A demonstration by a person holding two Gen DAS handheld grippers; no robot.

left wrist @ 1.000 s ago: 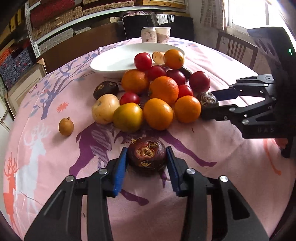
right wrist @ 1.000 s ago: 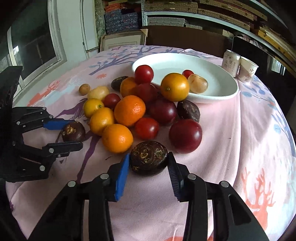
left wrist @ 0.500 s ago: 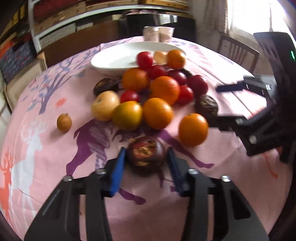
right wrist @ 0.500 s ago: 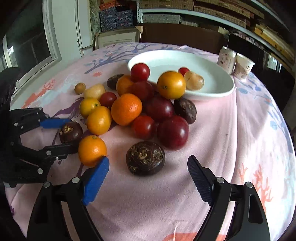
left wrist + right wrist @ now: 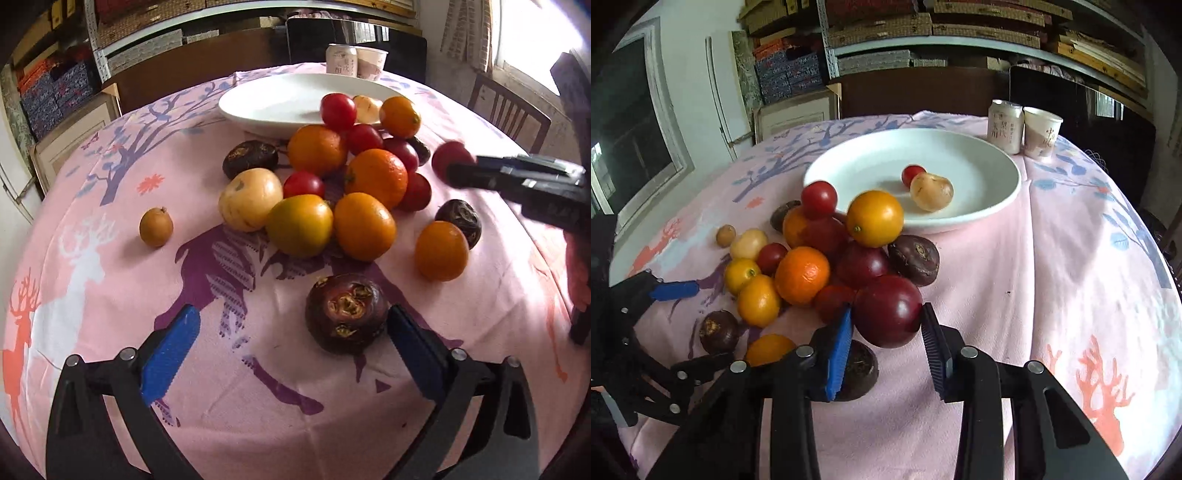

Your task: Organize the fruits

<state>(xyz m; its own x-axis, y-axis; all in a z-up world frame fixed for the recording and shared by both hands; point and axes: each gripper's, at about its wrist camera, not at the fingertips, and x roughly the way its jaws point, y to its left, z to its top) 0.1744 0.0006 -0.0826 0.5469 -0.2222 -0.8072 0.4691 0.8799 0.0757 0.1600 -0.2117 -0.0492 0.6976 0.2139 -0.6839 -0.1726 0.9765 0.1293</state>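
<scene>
the left tongs stand wide apart above the pink cloth of the desk, and a dark water chestnut lies on the cloth between them, just beside the right-hand blue pad and well clear of the left-hand one. beyond it the fruit pile sits near the middle of the desk: a yellow-green tomato, two oranges close together, a pale potato-like fruit, and a small brown longan off by itself to the left. one more orange lies apart at the right, touching another water chestnut.

the right tongs are closed in on a dark red plum, both blue pads at its sides; whether they press it fully is hard to say, but the pads touch it. the plum is at the near edge of the pile, and a dark water chestnut lies partly hidden under the left-hand finger. the white plate stands behind the pile, holding a small red tomato and a pale fruit. a can and a paper cup stand just beyond the plate.
</scene>
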